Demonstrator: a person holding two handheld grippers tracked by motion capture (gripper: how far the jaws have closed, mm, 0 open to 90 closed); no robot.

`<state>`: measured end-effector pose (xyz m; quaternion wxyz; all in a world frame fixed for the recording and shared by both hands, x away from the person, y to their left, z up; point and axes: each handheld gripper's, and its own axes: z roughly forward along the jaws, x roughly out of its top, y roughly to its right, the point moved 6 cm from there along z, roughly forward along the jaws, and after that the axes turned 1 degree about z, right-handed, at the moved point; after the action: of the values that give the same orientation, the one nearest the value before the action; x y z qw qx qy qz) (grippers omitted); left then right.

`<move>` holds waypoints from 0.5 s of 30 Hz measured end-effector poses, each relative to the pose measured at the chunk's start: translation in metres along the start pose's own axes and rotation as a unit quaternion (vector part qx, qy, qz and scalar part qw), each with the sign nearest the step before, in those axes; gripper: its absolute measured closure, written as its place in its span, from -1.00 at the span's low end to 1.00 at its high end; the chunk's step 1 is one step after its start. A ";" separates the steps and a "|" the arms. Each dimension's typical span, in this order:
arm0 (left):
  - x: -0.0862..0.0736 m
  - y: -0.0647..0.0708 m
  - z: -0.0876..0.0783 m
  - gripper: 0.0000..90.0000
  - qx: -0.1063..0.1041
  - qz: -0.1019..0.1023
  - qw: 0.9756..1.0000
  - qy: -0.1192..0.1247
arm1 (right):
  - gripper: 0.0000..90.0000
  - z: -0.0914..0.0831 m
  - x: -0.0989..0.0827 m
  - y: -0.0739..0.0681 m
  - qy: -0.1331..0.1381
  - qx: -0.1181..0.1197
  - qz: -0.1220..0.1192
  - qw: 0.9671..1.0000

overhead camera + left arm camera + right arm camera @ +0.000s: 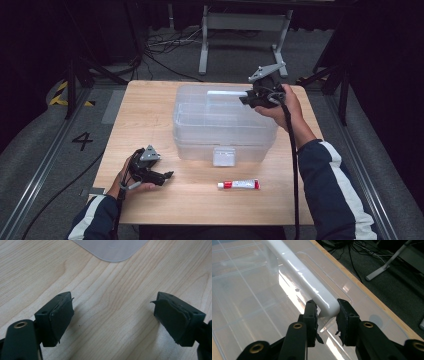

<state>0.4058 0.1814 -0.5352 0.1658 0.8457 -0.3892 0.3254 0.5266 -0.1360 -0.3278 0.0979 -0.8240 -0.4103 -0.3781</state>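
1. Nearest the camera in the high view, the person's striped sleeves come in over the near edge of the wooden table (150,107); the left gripper (167,175) rests low at the near left, its jaws spread wide and holding nothing, with bare wood grain between them in the left gripper view.
2. A small tube (239,184), white with a red band and cap, lies flat on the table near the middle, just in front of the box's latch (223,156) and well apart from both grippers.
3. The clear plastic box (200,125) sits mid-table; its white handle (299,272) runs along the lid's far side.
4. The right gripper (326,318) is closed down on the right end of that handle, the pads pressing either side of its rounded corner.
5. Risk, as I judge it: the handle is smooth, glossy, hard plastic and the grip sits at its very end, so a pull could slide the pads off the curve, or tip the box unevenly since it is held off-centre.
6. The pads look torn and ragged at their edges, which may weaken friction.
7. The lid is translucent and ribbed, showing divided compartments beneath.
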 end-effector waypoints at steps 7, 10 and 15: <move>0.003 -0.008 -0.001 -0.24 0.016 -0.012 1.000 0.010 | 0.58 0.000 0.005 0.004 -0.003 0.000 0.013 1.000; 0.005 -0.009 -0.001 0.04 0.011 -0.013 1.000 0.010 | 0.58 0.001 0.006 0.005 -0.006 0.001 0.015 1.000; 0.007 -0.008 -0.001 0.33 -0.001 -0.008 1.000 0.008 | 0.58 0.001 0.008 0.007 -0.006 0.000 0.016 1.000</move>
<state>0.4151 0.1834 -0.5296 0.1723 0.8462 -0.3810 0.3304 0.5352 -0.1354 -0.3220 0.1013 -0.8327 -0.3981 -0.3714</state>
